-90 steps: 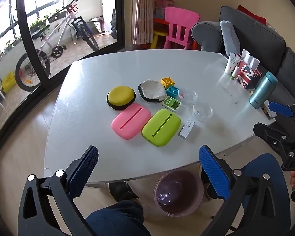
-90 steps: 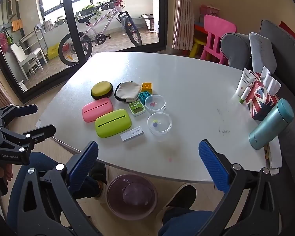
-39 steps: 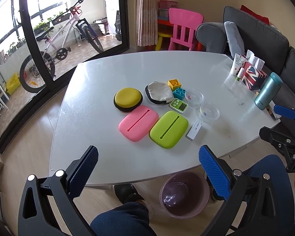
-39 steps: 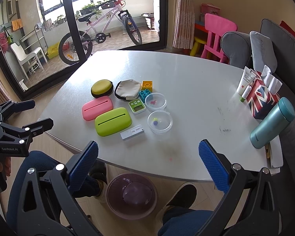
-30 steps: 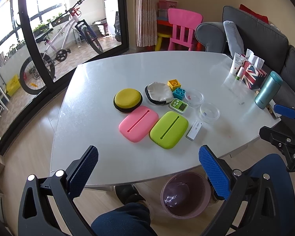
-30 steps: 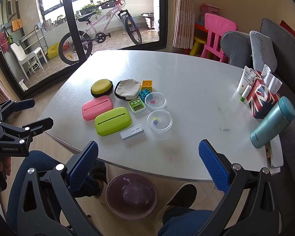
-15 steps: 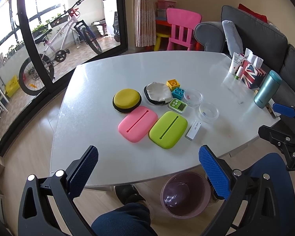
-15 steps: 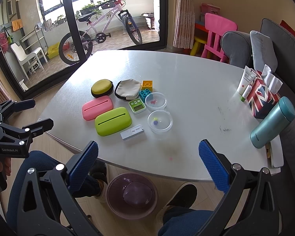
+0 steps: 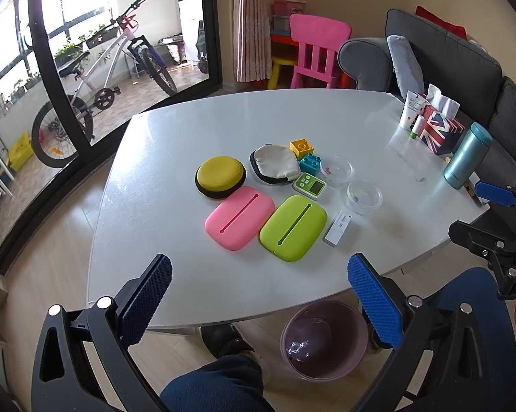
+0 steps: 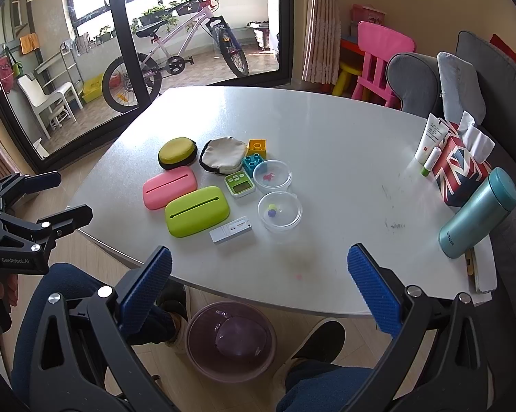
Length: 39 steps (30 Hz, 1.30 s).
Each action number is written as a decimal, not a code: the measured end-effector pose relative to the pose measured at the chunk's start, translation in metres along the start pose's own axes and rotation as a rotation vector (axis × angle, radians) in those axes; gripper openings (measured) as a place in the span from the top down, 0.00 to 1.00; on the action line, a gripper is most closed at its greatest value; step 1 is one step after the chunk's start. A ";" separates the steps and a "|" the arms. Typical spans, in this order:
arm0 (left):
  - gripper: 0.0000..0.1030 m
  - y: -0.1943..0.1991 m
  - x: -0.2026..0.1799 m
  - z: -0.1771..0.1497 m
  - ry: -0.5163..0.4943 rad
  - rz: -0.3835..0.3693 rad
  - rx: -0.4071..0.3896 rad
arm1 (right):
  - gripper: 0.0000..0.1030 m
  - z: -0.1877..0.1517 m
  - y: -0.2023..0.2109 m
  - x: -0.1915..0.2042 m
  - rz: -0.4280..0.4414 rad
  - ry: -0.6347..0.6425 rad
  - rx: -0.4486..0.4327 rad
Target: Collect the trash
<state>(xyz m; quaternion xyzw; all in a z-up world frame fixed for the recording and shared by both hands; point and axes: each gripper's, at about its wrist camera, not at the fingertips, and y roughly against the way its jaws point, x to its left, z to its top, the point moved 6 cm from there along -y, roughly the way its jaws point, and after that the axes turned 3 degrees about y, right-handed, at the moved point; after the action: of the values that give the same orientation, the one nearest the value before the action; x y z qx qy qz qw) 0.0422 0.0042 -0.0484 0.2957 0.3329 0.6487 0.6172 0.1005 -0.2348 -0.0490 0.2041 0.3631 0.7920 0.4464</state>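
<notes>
A purple bin (image 9: 323,340) stands on the floor under the table's near edge; it also shows in the right wrist view (image 10: 230,340). On the white table (image 9: 189,130) lie a white test cassette (image 9: 338,228), which also shows in the right wrist view (image 10: 231,229), and two clear tubs (image 10: 279,211) with small scraps inside. My left gripper (image 9: 258,295) is open and empty, held above the near edge. My right gripper (image 10: 258,292) is open and empty, also short of the table.
Yellow (image 9: 220,176), grey (image 9: 274,163), pink (image 9: 239,217) and green (image 9: 293,227) pouches, toy bricks (image 9: 306,156) and a timer (image 9: 309,185) sit mid-table. A teal flask (image 10: 478,213), tissue box (image 10: 462,168) and tube (image 10: 431,137) stand at the right. My knees are below.
Both grippers stay open and nearly still. The left view has drifted slightly; nothing on the table has moved.
</notes>
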 end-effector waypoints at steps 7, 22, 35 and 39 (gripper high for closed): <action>0.05 -0.004 -0.002 0.000 -0.006 -0.006 0.004 | 0.03 -0.006 -0.011 -0.002 -0.001 -0.004 0.007; 0.05 -0.011 0.000 -0.001 -0.008 -0.010 0.016 | 0.03 0.022 -0.098 -0.023 -0.013 -0.007 0.141; 0.05 -0.019 0.008 -0.002 -0.001 -0.006 0.032 | 0.05 0.020 -0.174 -0.028 -0.009 0.016 0.312; 0.05 -0.021 0.011 -0.001 0.004 -0.005 0.036 | 0.20 0.018 -0.185 -0.030 0.003 0.005 0.346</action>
<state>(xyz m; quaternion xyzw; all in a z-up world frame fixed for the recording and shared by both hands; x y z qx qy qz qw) 0.0534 0.0155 -0.0663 0.3046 0.3464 0.6416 0.6128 0.2307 -0.1906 -0.1774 0.2766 0.4947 0.7188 0.4027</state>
